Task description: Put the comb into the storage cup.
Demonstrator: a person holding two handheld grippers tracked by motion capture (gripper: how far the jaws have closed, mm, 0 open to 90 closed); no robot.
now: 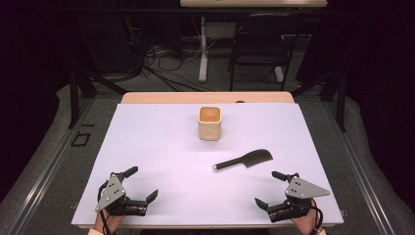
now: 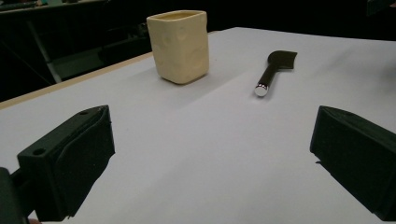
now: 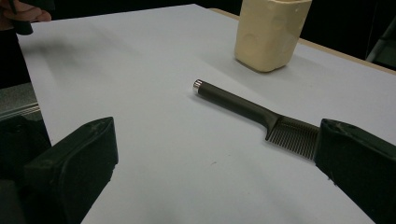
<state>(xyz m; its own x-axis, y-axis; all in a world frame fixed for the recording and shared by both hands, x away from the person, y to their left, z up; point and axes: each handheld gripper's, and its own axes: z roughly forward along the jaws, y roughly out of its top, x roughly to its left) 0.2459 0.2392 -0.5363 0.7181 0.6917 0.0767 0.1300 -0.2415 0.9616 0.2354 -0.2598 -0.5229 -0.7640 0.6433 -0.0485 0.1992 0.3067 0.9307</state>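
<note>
Comb (image 1: 243, 160): one; cup (image 1: 210, 122): one; both tongs empty.

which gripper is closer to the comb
The right gripper. The dark comb lies on the right half of the table, just ahead of that gripper's open fingers, while the left gripper sits across the sheet, further from it.

**No legible text in the scene**

No lettering, label, brand mark, number or sign can be read in any of the three views
</note>
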